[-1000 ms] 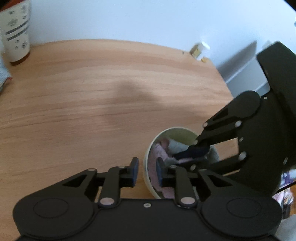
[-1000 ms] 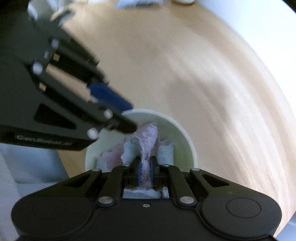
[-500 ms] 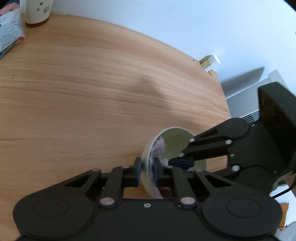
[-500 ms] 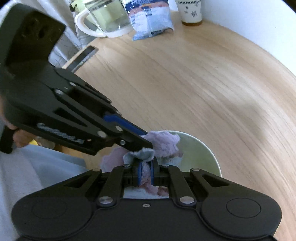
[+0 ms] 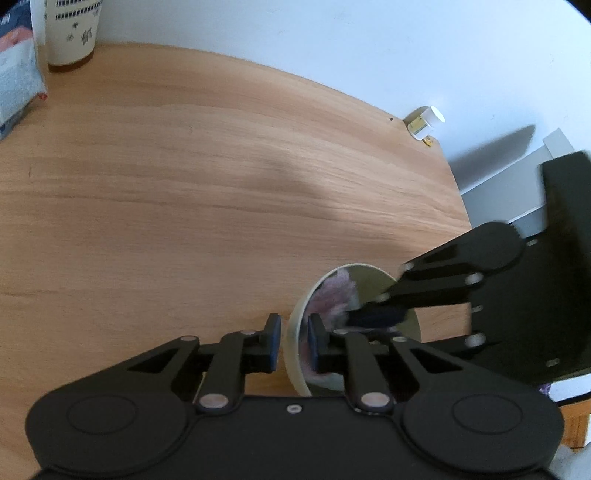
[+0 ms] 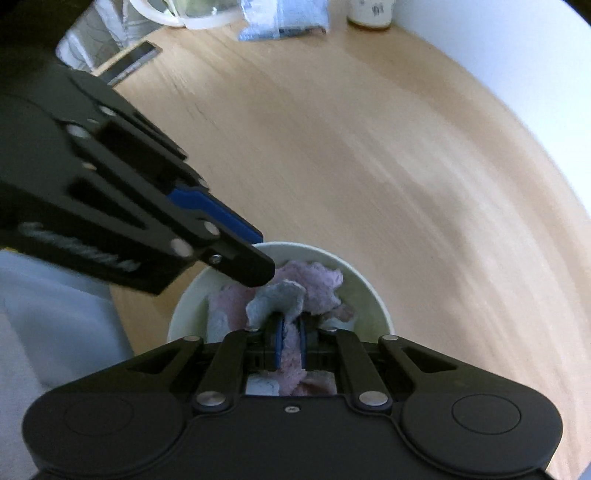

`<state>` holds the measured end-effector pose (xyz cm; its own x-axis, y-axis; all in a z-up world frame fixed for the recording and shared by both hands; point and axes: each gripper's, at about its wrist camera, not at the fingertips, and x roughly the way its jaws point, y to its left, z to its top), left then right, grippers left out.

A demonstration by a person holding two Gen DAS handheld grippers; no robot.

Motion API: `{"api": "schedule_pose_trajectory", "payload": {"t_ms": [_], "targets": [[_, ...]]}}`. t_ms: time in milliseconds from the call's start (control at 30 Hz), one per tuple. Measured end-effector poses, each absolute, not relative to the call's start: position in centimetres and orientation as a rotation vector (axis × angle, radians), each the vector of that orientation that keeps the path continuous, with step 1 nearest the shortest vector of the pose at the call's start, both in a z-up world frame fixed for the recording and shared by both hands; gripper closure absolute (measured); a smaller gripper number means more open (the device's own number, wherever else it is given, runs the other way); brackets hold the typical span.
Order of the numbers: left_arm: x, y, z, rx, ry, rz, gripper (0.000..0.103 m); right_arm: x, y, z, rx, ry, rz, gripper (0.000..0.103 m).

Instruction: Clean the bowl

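Your left gripper (image 5: 291, 341) straddles the near rim of the bowl (image 5: 295, 345), one finger outside the wall and one inside. The jaws have just been closing onto that rim and now pinch it. The bowl sits near the table's (image 5: 184, 192) near right corner, tipped so its opening faces away from your left camera; its lower part is cut off behind the gripper body, so you cannot see how it meets the wood.

Your right gripper (image 6: 290, 341) reaches down into the bowl (image 6: 369, 295) with its jaws pressed together on a pink and grey cloth (image 6: 310, 284). In the left view, that gripper (image 5: 373, 317) is blurred and covers much of the bowl's inside, leaving only a pink patch of cloth (image 5: 334, 295) showing. In the right view, the tip of the left gripper (image 6: 255, 266) hides the rim it holds.

At the table's far edge you can see a patterned cup (image 5: 72, 33), cut off at the top, a blue and white packet (image 5: 16, 81), a clear jug (image 6: 184, 13) and a small white-capped bottle (image 5: 424, 122).

Compared with a second ago, your left jaws stood wider apart around the rim, the bowl lay flatter with more cloth showing, and the cloth was bunched higher between the right fingers.
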<state>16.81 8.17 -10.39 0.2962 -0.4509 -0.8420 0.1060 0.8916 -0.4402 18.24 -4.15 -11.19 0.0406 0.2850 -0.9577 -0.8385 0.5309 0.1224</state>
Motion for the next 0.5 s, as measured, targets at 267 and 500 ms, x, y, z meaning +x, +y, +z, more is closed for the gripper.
{"api": "schedule_pose_trajectory", "payload": {"t_ms": [267,500], "targets": [[16.4,8.1,-10.0,-0.293,1.228,-0.392,0.089,17.4,-5.8,-7.6,-0.599,1.160,1.060,0.045],[15.8,8.0,-9.8,-0.286,1.237,-0.391,0.089,17.0,-3.4,-11.2,-0.674,1.188,1.124,0.047]]}}
